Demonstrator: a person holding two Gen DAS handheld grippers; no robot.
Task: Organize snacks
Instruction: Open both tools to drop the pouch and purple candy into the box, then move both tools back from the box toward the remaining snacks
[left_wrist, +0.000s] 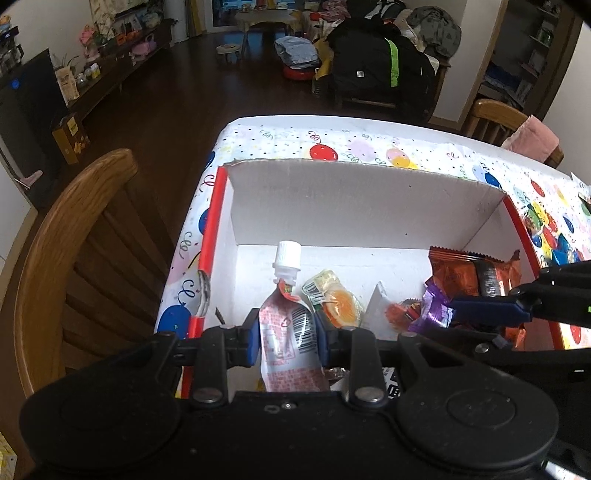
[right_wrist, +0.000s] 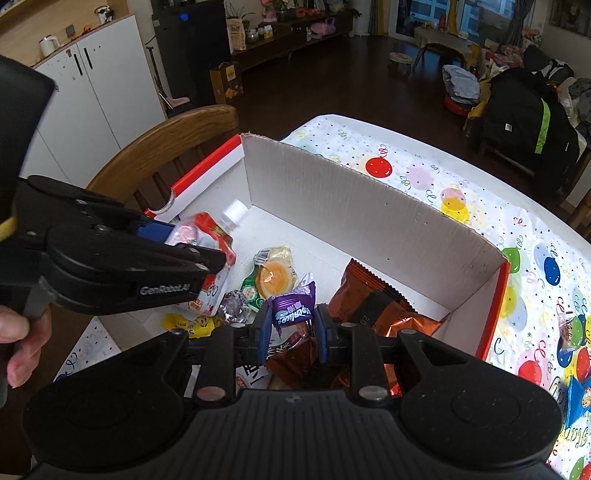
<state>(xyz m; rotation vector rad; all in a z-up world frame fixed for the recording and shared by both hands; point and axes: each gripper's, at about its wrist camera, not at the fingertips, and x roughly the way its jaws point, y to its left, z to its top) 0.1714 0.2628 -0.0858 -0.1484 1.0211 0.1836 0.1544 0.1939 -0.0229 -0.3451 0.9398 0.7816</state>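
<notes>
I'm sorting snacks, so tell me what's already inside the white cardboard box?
Inside the cardboard box: an orange jelly cup, orange-brown packets, a yellow smiley pack. The grippers hide whatever lies beneath them.

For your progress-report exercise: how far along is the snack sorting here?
Done: several snacks, including an orange jelly cup and an orange-brown packet, lie in the white box. In hand: left gripper holds a spouted pouch; right gripper holds a purple wrapper, both over the box. Left: wrapped snacks on the tablecloth.
</notes>
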